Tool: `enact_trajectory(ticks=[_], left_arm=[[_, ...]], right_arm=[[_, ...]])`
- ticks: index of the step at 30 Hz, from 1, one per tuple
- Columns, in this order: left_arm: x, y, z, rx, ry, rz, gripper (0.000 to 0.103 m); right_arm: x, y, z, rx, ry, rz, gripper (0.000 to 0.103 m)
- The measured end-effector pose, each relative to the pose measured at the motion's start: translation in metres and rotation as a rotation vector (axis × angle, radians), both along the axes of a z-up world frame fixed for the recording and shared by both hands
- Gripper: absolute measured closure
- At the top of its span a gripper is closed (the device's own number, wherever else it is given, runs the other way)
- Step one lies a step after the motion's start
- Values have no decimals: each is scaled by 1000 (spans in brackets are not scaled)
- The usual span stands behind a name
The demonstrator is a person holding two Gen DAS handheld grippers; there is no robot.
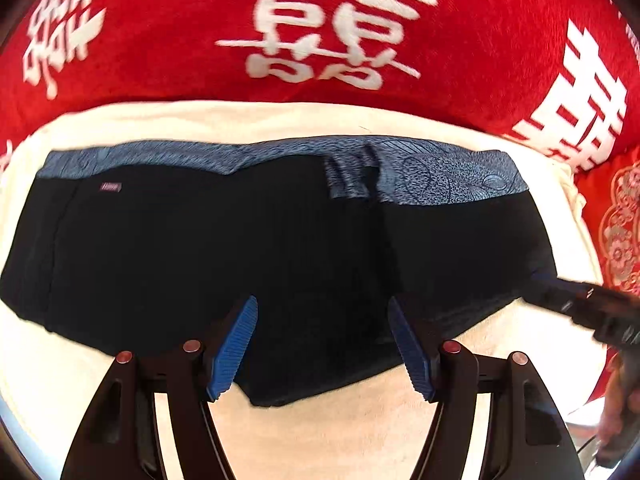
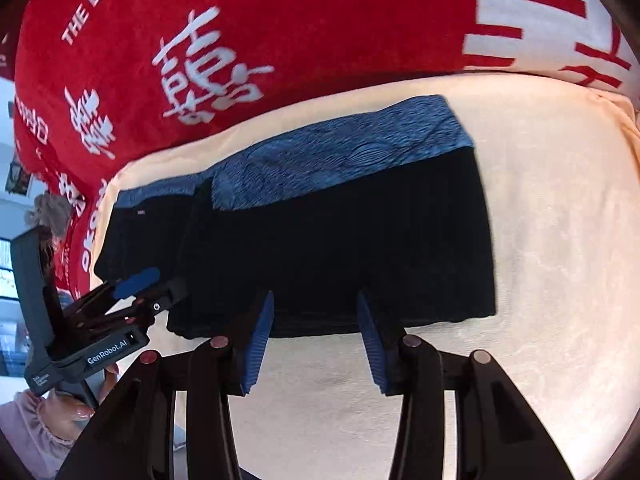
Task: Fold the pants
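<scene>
Black pants (image 1: 240, 248) with blue patterned waistband lying folded flat on the cream blanket (image 2: 560, 240), waistband toward its far edge. Left gripper (image 1: 324, 344) and right gripper (image 2: 316, 344) both parted, empty, hovering over the near hem. Best to pinch both near corners evenly, lift low, carry toward the waistband without dragging.

Your right claw (image 1: 560, 292) shows in the left wrist view only as a dark blur entering from the right edge, so you cannot tell there how its jaws stand. The pants (image 1: 240, 248) are so dark that their folds and layers barely read. The red blanket (image 1: 180, 40) runs off the top and sides, its white characters smeared. In the right wrist view, your hand (image 2: 76, 412) is cut by the lower left edge.
</scene>
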State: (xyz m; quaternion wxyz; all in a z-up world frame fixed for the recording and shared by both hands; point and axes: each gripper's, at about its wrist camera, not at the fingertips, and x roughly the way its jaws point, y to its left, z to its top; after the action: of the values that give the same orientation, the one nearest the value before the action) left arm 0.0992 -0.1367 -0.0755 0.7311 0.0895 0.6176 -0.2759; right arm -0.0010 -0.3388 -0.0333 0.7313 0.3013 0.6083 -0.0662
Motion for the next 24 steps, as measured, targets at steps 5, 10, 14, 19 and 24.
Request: enact_trajectory(ticks=[5, 10, 14, 19, 24], left_arm=[[2, 27, -6, -26, 52, 43, 34], [4, 57, -12, -16, 83, 106, 34], [7, 80, -16, -5, 107, 147, 11], [11, 107, -13, -24, 73, 195, 11], [22, 132, -21, 10, 110, 235, 11]], right_arm=[[6, 37, -3, 20, 15, 55, 56], [6, 61, -6, 44, 52, 75, 56], [11, 83, -7, 45, 70, 112, 56], [21, 109, -7, 49, 81, 155, 56], [37, 133, -7, 48, 82, 199, 56]])
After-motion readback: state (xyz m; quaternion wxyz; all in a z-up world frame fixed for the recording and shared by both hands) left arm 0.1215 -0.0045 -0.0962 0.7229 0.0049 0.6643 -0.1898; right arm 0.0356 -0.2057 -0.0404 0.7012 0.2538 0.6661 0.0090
